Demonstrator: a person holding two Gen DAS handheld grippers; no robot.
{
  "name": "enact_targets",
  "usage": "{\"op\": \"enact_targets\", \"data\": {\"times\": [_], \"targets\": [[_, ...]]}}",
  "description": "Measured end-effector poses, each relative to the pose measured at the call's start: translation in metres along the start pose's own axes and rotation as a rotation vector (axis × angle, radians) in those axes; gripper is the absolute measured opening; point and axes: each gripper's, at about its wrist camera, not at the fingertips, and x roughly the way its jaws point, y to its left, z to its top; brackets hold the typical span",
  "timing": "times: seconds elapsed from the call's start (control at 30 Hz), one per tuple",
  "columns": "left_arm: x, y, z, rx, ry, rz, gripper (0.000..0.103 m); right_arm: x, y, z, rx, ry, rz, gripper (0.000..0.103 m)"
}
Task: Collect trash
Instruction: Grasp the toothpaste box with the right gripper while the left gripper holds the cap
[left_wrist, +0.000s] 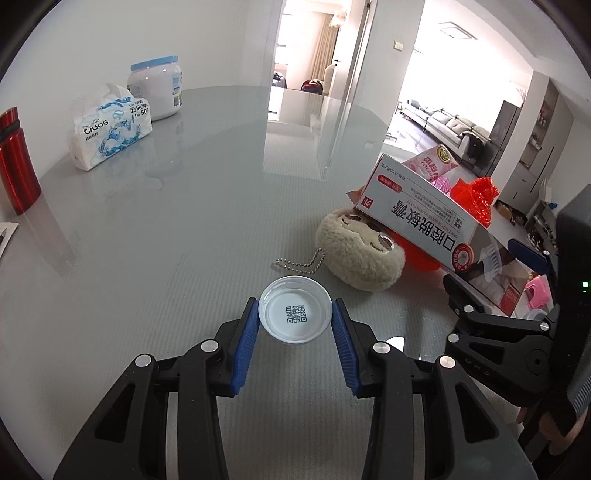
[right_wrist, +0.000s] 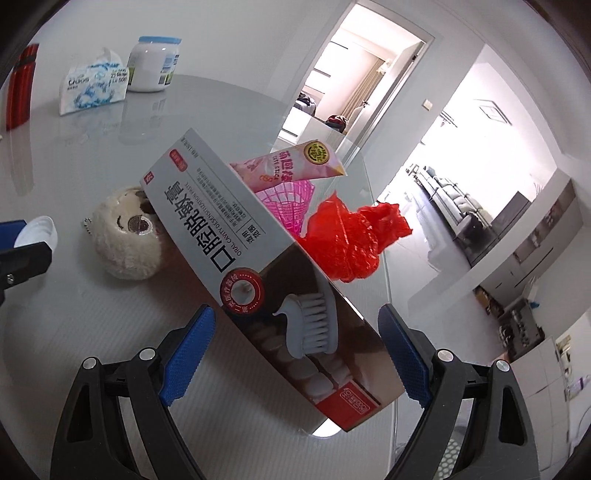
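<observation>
My left gripper is shut on a round white plastic lid with a QR code inside, pinched edge to edge between the blue pads just above the glass table. A grey toothpaste box leans tilted over a cream plush toy and a pink mesh basket. The basket holds a crumpled red bag and a pink snack wrapper. My right gripper straddles the box's near end with its jaws wide. A gap shows between the left pad and the box.
At the far left of the table stand a tissue pack, a white jar with a blue lid and a red bottle. The plush toy's bead chain lies just beyond the lid. The table's edge runs right behind the basket.
</observation>
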Motion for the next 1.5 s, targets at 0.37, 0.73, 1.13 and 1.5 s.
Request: {"op": "enact_targets", "data": {"times": [0.37, 0.73, 1.13, 1.5], "targets": [[-0.004, 0.004, -0.002, -0.034, -0.003, -0.004, 0.039, -0.016, 0.006, -0.004, -0.007, -0.06, 0.027, 0.061], [-0.008, 0.002, -0.004, -0.031, -0.02, 0.018, 0.039, -0.028, 0.004, -0.011, 0.074, -0.031, 0.148, 0.011], [-0.007, 0.002, -0.004, -0.03, -0.018, 0.012, 0.039, -0.03, -0.059, -0.011, 0.242, -0.008, 0.391, 0.059], [-0.007, 0.004, -0.002, -0.035, -0.014, -0.003, 0.039, 0.01, -0.059, 0.002, 0.105, 0.138, 0.459, 0.077]]}}
